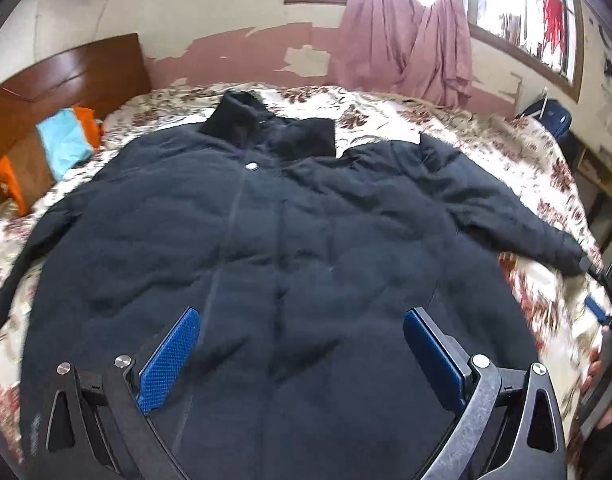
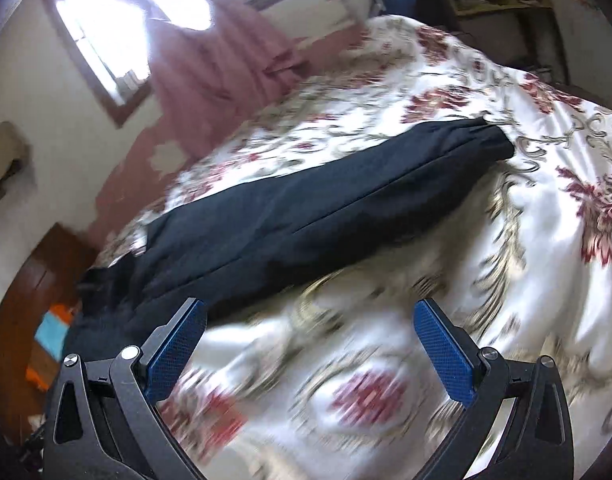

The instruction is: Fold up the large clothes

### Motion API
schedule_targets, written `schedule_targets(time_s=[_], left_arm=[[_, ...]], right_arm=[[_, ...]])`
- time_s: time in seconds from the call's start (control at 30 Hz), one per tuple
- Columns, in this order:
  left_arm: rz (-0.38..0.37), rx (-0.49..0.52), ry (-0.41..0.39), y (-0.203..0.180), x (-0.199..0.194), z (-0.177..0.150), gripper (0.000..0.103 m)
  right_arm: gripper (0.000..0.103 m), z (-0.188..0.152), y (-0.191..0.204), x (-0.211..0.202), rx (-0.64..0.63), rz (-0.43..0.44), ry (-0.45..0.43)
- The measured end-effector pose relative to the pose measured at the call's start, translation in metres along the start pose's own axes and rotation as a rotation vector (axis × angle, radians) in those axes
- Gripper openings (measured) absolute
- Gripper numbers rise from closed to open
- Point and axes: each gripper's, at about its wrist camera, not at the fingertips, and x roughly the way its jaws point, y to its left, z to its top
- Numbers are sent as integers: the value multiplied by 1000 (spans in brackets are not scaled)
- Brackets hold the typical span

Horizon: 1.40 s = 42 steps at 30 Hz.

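Both hand-held grippers stand with their jaws spread wide and nothing between them: the left gripper point(image 1: 300, 354) hangs over the lower front of the dark jacket point(image 1: 266, 240), and the right gripper point(image 2: 309, 344) hangs over bare bedspread point(image 2: 525, 240) just beside the jacket's outstretched sleeve point(image 2: 325, 204). Their pads point(image 1: 168, 360) are blue with a fine cross-hatched grain, set in black angular frames. The jacket lies front up and spread flat on the bed, soft and matte, faintly puffy, with a tall collar point(image 1: 242, 114) and one pale snap point(image 1: 250, 166). Its hem is cut off behind the left gripper. The bedspread is glossy white with red and olive florals, partly smeared by motion blur. Pink curtains point(image 1: 409, 40) hang beyond, and a wooden headboard point(image 1: 66, 76) sits to the left.
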Motion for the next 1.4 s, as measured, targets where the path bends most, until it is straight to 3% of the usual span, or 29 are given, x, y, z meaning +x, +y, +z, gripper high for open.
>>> schedule_targets(time_s=[0.13, 0.2, 0.33, 0.43, 0.5, 0.57, 0.67, 0.77, 0.97, 1.03, 1.2, 1.3, 1.4], left_arm=[[-144, -66, 6, -15, 40, 30, 103], [-212, -84, 13, -29, 61, 43, 103], [-250, -74, 46, -58, 96, 53, 103], [-276, -66, 129, -76, 125, 47, 103], [-303, -53, 207, -83, 144, 38, 103], [-306, -38, 202, -86, 149, 30, 103], [-321, -38, 201, -86, 152, 27, 103], [-348, -53, 207, -83, 153, 27, 103], [-419, -152, 229, -39, 131, 32, 103], [-387, -181, 214, -16, 117, 34, 103], [-278, -188, 175, 44, 84, 34, 103], [-232, -222, 118, 91, 57, 29, 103], [-143, -293, 10, 144, 19, 19, 103]], right_arm=[[102, 22, -32, 34, 151, -26, 67], [102, 31, -39, 47, 162, -30, 75], [102, 51, -56, 76, 239, -38, 93], [99, 58, -54, 82, 286, -10, 62], [79, 57, -52, 88, 324, 18, 53], [46, 51, -54, 95, 388, 20, 53], [22, 47, -48, 98, 404, 19, 21], [11, 55, -21, 82, 298, -11, -32], [10, 92, 58, 25, 38, 1, -190], [10, 94, 97, 7, -72, 16, -264], [10, 69, 186, -11, -304, 83, -347], [10, 36, 257, -9, -485, 158, -331], [10, -4, 316, -1, -645, 226, -251]])
